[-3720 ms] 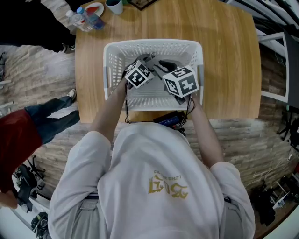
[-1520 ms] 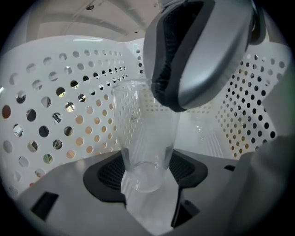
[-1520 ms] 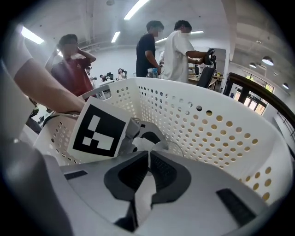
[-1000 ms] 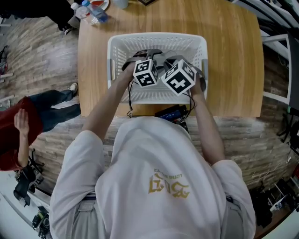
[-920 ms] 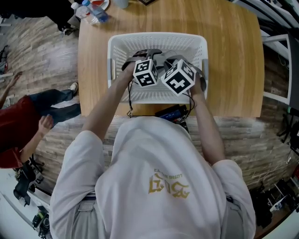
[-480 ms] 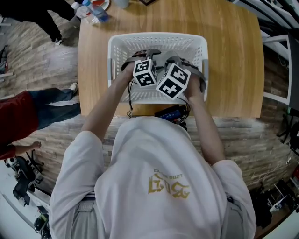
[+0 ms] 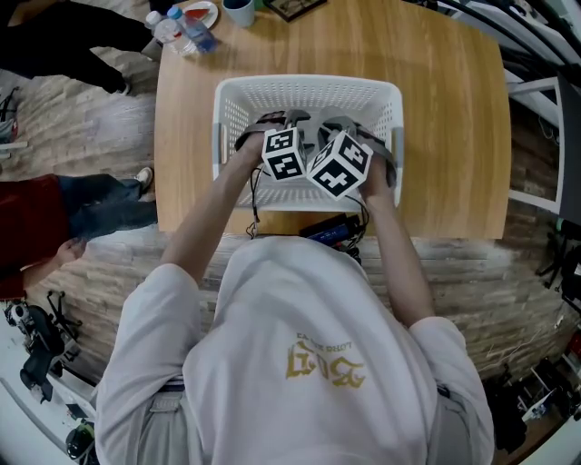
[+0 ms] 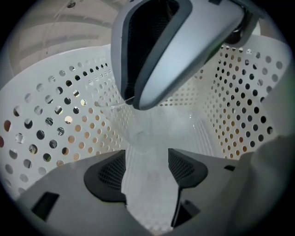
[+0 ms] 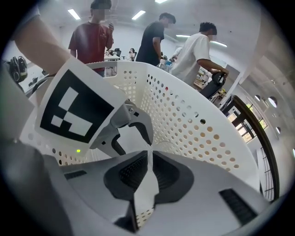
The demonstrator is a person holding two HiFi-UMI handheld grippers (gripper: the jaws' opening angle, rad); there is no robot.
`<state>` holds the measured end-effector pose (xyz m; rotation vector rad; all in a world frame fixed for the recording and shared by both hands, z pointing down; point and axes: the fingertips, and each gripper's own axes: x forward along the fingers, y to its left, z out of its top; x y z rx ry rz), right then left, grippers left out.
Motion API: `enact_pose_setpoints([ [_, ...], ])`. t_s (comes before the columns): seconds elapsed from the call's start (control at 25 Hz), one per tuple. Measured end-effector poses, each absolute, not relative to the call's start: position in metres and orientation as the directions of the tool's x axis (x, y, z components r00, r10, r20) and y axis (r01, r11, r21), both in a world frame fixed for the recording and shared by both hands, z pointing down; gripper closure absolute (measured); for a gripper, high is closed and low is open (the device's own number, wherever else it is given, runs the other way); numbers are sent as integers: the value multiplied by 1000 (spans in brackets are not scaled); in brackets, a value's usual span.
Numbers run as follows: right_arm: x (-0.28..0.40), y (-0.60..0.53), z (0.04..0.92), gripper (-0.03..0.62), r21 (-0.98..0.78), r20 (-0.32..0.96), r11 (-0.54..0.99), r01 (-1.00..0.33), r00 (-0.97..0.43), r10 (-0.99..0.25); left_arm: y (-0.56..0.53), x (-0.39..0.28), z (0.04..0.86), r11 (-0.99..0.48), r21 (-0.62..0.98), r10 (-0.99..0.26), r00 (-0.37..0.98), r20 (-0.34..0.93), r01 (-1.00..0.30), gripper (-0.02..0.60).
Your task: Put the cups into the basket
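A white perforated basket point(image 7: 309, 84) stands on the wooden table point(image 7: 436, 109). Both grippers reach into it, their marker cubes side by side, the left cube point(image 7: 284, 154) beside the right cube point(image 7: 340, 163). In the left gripper view a clear plastic cup point(image 8: 138, 133) lies tilted on the basket floor. My left gripper point(image 8: 146, 153) is open, the cup just beyond its pads. My right gripper point(image 8: 138, 102) comes in from above with its tip on the cup's rim. In its own view my right gripper point(image 9: 148, 155) has jaws almost together and opening, still pinching the thin rim.
Plastic bottles point(image 7: 182, 32), a small dish point(image 7: 201, 14) and a mug point(image 7: 241, 11) sit at the table's far left corner. A person in red point(image 7: 36, 227) is on the floor to the left. Several people point(image 9: 152, 37) stand beyond the basket wall.
The right gripper's cube has tipped and shifted left, closer to the left cube. The bystander at the left has moved back. The left gripper has hardly moved.
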<state>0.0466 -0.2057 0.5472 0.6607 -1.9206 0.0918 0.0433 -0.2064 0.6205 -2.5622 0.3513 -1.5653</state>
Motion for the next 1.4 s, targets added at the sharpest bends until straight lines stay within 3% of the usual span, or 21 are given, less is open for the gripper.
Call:
enact_pose_setpoints([
  [0.48,52,-206,540,535,34,806,751,-659,-426,-410,-206,40,595,-932,-143,-302,492,816,-334,288],
  [0.8,56,-215,535,519,-68,755,669,-740,-477,-451,-221,39,592,-925,-172,-334,511,792,-338,313],
  [0.96,53,-216,525,515,-201,706,595,-778,-536,-462,-230,37,582,-921,-195,-362,553,751,-337,313],
  [1.24,64,-225,506,513,-454,580,424,-783,-622,-527,-219,44,568,-951,-176,-295,584,756,-252,319],
  [1.4,70,-228,500,514,-471,556,390,-791,-610,-565,-219,45,549,-947,-169,-306,604,736,-274,331],
])
